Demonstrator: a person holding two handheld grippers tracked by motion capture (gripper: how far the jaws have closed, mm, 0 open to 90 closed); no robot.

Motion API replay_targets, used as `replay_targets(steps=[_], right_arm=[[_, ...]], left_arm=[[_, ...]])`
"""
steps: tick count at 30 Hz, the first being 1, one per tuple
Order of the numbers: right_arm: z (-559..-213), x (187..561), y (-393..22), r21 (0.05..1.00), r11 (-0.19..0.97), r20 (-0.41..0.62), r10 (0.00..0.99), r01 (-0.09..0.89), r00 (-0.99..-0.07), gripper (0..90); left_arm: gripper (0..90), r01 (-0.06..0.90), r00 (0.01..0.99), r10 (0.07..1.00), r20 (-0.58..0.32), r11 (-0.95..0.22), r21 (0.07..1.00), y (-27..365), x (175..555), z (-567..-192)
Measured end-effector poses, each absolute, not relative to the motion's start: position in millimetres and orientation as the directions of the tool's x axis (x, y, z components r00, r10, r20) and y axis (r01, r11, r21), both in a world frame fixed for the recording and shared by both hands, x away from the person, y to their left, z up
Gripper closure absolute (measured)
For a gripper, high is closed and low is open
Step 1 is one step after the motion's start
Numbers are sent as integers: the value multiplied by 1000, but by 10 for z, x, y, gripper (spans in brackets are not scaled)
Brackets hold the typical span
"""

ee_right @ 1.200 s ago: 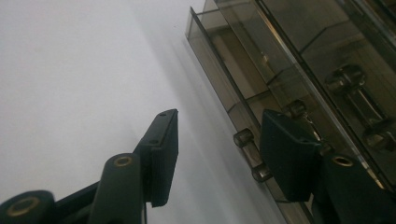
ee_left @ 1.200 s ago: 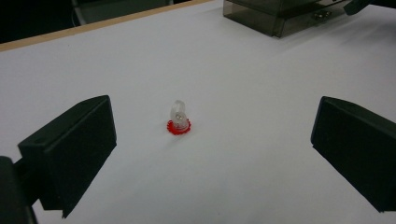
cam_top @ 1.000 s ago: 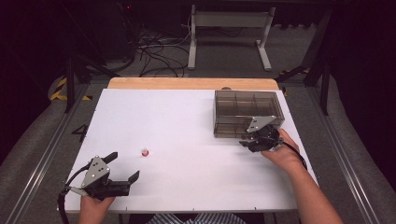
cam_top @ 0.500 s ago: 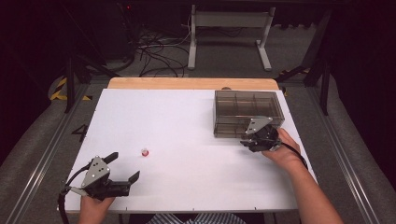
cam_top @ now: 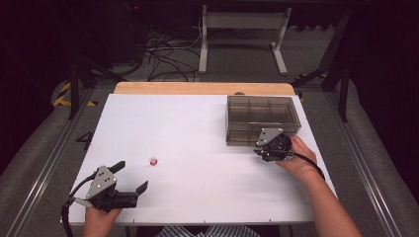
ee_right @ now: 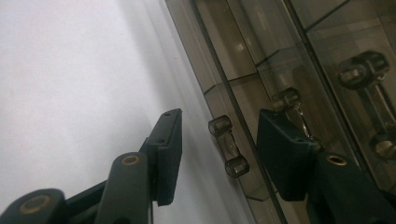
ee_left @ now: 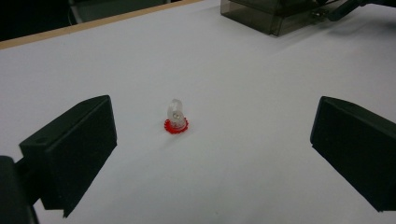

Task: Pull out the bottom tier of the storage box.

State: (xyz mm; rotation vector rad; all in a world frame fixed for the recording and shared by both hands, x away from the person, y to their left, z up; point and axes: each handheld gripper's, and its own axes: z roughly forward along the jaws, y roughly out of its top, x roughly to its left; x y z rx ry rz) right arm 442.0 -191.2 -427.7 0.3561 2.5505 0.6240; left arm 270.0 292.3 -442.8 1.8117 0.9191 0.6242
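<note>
A small clear piece on a red toothed base stands upright on the white table. My left gripper lies near the table's front left corner, open. In the left gripper view the piece stands ahead of the wide-apart jaws of that gripper, untouched. A smoky clear compartment box sits at the right. My right gripper is at its front wall. In the right gripper view the box's latch lies between the jaws of the gripper, which have been closing slightly; the pads do not press on it.
The box has inner dividers and a closed lid. A wooden strip edges the table's far side. Beyond it lie cables and a metal stand on the floor. The box and right gripper appear far off in the left gripper view.
</note>
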Motion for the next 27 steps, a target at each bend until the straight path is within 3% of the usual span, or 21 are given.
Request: replay_targets(steps=[13,27], right_arm=[[-4224,4397,-1938,490,855,-332,365,171,-870,549],[-4314,4482,-1874,480,859,-343,371,179,-863,534]], left_arm=[[13,311,582,813,15,-240,920,2930,2698,-4426],[13,318,586,810,11,-242,917,2918,2705,-4436]])
